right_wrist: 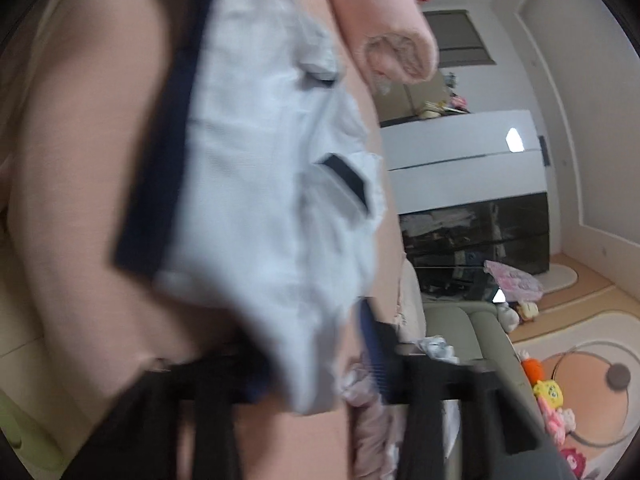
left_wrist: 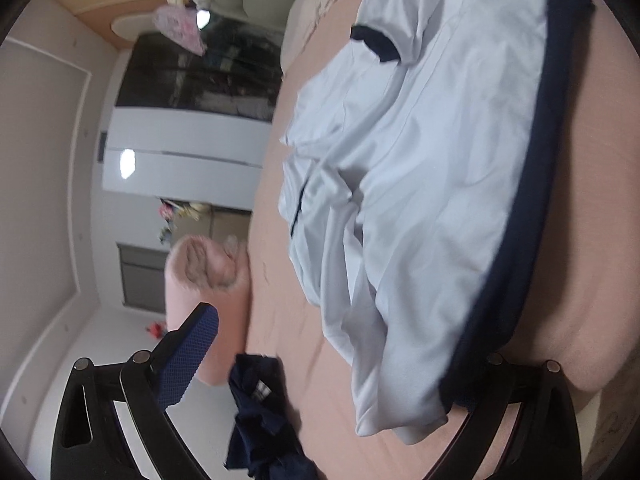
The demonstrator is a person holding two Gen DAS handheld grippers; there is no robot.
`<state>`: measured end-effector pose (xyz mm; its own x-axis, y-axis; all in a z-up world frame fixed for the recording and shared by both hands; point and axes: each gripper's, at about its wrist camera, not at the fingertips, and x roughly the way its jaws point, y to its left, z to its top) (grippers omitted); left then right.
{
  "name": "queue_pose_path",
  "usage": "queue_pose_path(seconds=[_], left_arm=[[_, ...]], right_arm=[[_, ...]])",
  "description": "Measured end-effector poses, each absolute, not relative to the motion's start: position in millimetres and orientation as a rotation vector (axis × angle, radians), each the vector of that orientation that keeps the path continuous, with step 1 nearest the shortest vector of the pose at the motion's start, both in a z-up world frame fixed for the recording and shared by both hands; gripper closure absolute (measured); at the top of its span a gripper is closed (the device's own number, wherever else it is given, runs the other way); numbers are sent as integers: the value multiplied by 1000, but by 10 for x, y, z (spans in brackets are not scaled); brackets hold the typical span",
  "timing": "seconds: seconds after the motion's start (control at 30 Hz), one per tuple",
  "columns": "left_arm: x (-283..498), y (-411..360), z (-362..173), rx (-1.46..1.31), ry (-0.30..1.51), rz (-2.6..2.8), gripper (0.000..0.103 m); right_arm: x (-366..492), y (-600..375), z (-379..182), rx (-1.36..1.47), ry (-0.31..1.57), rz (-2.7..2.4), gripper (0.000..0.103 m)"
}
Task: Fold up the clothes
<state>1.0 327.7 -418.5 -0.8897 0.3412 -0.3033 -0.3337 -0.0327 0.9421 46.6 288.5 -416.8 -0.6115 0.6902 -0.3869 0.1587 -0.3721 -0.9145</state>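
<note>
A white shirt with navy hem band and navy sleeve cuff lies crumpled on the pink bed sheet. My left gripper stands wide open at the shirt's near corner; its blue-padded left finger is clear of the cloth and the right finger is under the navy hem. In the right wrist view the same shirt hangs blurred over my right gripper, whose jaws are apart with cloth between them. Whether they grip the cloth is unclear.
A dark navy garment lies at the bed's edge by my left gripper. A rolled pink blanket sits on the bed; it also shows in the right wrist view. A dark cabinet, sofa and toys stand beyond.
</note>
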Motion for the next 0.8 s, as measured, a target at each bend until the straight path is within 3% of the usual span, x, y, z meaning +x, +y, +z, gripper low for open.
queue_pose_path(seconds=[0.03, 0.13, 0.23, 0.3, 0.33, 0.4, 0.5, 0.67, 0.8], left_arm=[[19, 3275, -4178, 13, 1791, 1981, 2], [-21, 3270, -4156, -31, 1770, 2010, 4], [-70, 3295, -4164, -162, 1744, 1986, 24], [-78, 3314, -4202, -256, 1722, 1939, 59], [-29, 3323, -4260, -255, 1740, 1900, 68], [105, 3351, -4420, -191, 1832, 1817, 99], [240, 3399, -4582, -56, 1989, 1745, 100], [69, 3412, -4412, -230, 1816, 1807, 100], [77, 3445, -4433, -204, 1841, 1826, 100]], right_arm=[[479, 2834, -4273, -1160, -1519, 2030, 96], [494, 2761, -4346, -1095, -1562, 1949, 95], [509, 2717, -4366, -1060, -1573, 1894, 95], [530, 2706, -4353, -1038, -1570, 1897, 95], [537, 2704, -4351, -1030, -1567, 1897, 95], [538, 2696, -4351, -1018, -1566, 1889, 95], [532, 2695, -4384, -1002, -1580, 1859, 95], [549, 2701, -4379, -935, -1577, 1853, 95], [533, 2716, -4343, -935, -1555, 1885, 95]])
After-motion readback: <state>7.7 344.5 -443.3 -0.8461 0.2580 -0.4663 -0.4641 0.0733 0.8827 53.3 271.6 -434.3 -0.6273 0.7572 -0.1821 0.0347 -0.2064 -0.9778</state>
